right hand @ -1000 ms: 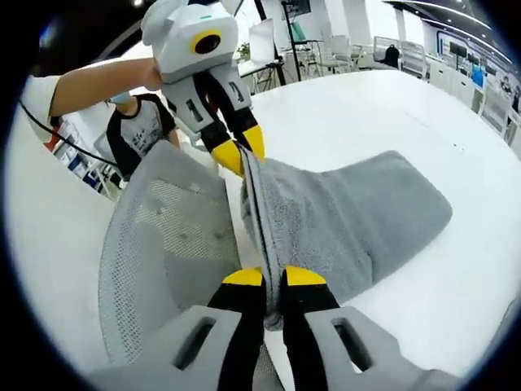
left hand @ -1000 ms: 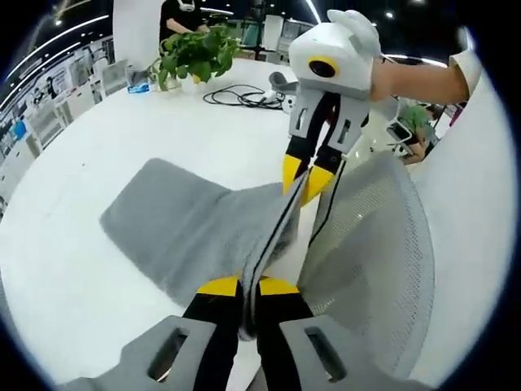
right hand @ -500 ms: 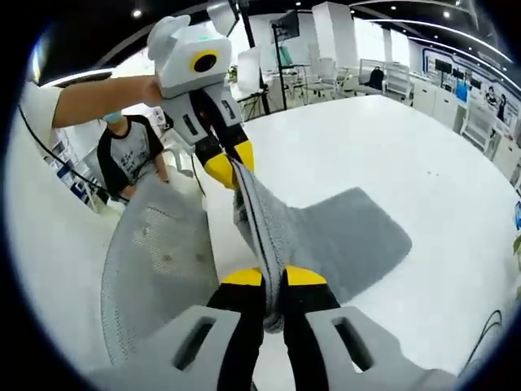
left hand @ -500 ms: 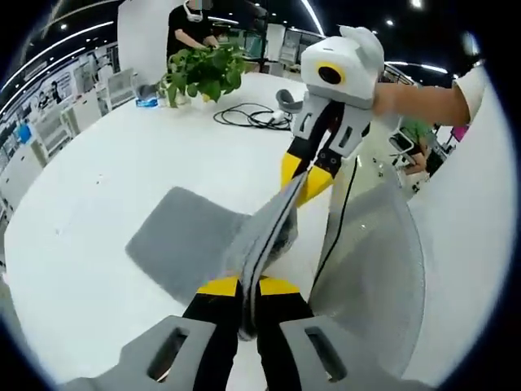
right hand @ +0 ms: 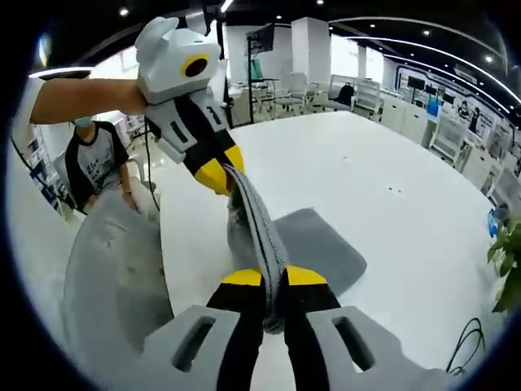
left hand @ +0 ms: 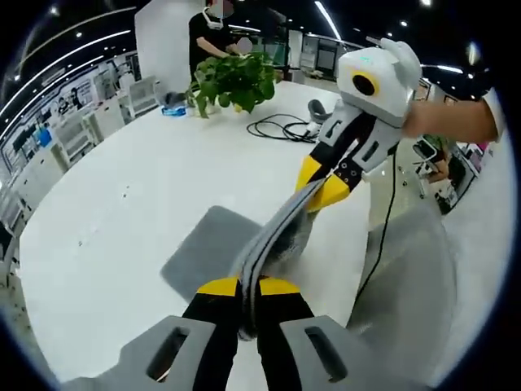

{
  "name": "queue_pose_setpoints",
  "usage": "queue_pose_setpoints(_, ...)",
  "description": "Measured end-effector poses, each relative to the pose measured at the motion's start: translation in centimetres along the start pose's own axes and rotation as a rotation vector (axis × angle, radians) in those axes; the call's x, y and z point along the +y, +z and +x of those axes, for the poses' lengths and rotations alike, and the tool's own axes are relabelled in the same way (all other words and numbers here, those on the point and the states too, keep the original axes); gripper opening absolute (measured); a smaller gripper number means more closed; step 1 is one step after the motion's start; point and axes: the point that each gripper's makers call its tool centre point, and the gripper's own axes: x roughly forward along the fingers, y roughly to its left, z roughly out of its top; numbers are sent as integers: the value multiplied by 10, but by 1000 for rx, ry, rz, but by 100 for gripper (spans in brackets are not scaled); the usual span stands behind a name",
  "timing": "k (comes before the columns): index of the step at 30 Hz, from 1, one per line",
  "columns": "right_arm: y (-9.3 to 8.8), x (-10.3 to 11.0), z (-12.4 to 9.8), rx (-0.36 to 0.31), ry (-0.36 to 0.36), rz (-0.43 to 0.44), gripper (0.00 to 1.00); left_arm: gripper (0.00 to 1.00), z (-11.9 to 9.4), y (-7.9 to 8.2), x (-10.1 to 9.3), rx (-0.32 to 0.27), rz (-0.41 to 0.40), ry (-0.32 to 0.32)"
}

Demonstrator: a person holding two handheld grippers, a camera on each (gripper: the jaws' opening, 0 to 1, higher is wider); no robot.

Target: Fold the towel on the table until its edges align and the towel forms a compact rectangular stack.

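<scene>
A grey towel (left hand: 207, 248) hangs from both grippers over the white table (left hand: 122, 187), its lower part still resting on the tabletop. My left gripper (left hand: 248, 287) is shut on one corner of its lifted edge. My right gripper (left hand: 321, 183) comes in from the right in the left gripper view, shut on the other corner. In the right gripper view the towel (right hand: 313, 244) runs as a taut band from my right gripper (right hand: 273, 277) up to the left gripper (right hand: 216, 173). The edge between the two is stretched tight.
A potted green plant (left hand: 232, 80) and a coiled black cable (left hand: 281, 126) sit at the table's far end. A grey mesh office chair (left hand: 407, 293) stands beside the table; in the right gripper view the chair (right hand: 110, 269) has a person (right hand: 94, 167) standing behind it.
Both grippers have risen, lifting more of the towel off the table. Less of the towel lies flat on the tabletop than before.
</scene>
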Motion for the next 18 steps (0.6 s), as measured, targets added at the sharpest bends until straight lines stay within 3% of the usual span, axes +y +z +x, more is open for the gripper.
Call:
queue_pose_setpoints(5,0,-17,13,-5,-45,-11,5,6,11,-3,12,11,-48,2)
queue_pose_setpoints(13,-5,-34,35,29,-60,-19,6,6,31,-12,33,41,-75,-1)
queue_pose_setpoints(18,-9,-47,51,50,-64,-49,6,7,44,-19,46,45,-132,5)
